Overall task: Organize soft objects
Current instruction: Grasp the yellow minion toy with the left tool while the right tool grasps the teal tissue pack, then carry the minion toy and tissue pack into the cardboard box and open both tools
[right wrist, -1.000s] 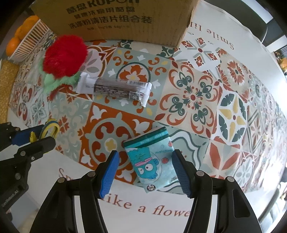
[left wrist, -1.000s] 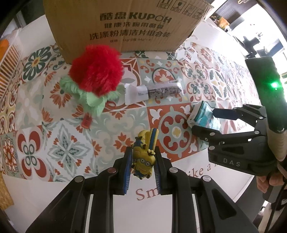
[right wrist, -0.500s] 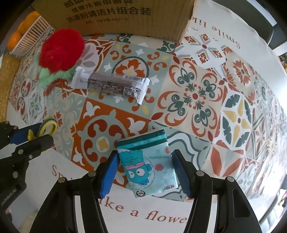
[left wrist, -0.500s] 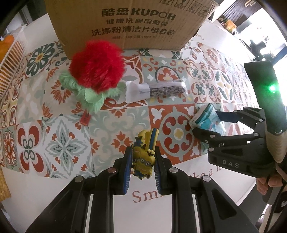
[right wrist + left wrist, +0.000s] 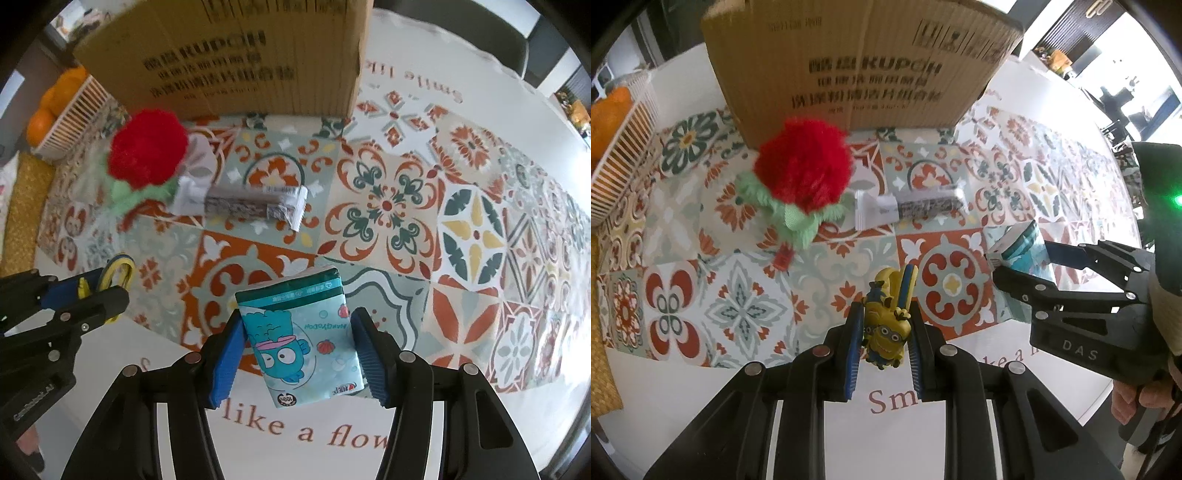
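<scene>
Claws [image 5: 882, 332] loaded — box [image 5: 864, 66] (plush [image 5: 803, 170] fronting) ahead.

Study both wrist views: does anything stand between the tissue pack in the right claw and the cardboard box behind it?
Nothing tall. The tissue pack is lifted in the right claw; between it and the cardboard box only the snack bar lies flat on the tablecloth. The red plush flower sits left.

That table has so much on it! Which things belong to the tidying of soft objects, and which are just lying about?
Part of the job:
- minion toy, clamped in the left hand-held gripper
- tissue pack, between the right hand-held gripper's fingers
- red plush flower
- cardboard box, probably the destination

Just lying about:
- wrapped snack bar
- basket of oranges
</scene>
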Available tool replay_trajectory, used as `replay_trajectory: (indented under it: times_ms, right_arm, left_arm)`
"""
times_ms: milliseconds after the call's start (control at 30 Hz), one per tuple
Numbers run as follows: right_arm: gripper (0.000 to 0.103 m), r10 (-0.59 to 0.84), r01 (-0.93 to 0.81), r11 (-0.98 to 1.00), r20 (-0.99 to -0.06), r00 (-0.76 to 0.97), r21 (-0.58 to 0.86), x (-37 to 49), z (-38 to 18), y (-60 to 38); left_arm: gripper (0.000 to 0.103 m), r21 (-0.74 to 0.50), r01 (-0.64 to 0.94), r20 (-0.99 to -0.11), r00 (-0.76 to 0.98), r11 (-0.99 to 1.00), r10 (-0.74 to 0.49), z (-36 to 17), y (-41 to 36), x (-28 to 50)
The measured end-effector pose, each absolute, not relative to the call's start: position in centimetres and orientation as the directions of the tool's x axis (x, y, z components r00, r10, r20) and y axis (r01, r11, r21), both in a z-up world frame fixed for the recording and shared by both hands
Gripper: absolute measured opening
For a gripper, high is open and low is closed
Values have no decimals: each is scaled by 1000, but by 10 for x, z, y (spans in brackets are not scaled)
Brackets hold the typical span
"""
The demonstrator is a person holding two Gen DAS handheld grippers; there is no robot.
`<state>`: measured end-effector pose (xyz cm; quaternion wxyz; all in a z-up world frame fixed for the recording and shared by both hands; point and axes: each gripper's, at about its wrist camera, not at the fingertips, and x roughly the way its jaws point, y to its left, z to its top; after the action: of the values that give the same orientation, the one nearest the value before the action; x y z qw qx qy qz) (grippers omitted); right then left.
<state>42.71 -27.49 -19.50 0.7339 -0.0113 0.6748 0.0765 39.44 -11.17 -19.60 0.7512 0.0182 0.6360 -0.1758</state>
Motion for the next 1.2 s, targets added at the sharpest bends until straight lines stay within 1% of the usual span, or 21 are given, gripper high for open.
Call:
replay_trajectory:
  times_ms: [167,400,533,733,1200]
  right_arm:
    - [58,110,-104,990,-983,146,96,421,-170,-271]
    - [58,113,-84,992,-954,278,93,413,-112,-253]
    - [58,118,-75,992,-935,336,99,412,-91,-242]
    - [58,136,-65,991,-906,401,120,414,-67,-231]
    - [58,179,-54,983,-842,508,176,426,-23,-217]
  left_arm:
    - [23,-192,304,-948,190,933,-256,-172,-105,393]
    - [23,-194,318,-920,269,928,-285,-135,-94,396]
    - [23,-186,328,-901,319,926,-294,-113,-88,397]
    - [23,-186,341,-874,371,921,-314,-87,-79,400]
    - [23,-181,357,-822,457,916,-340,-43,-67,420]
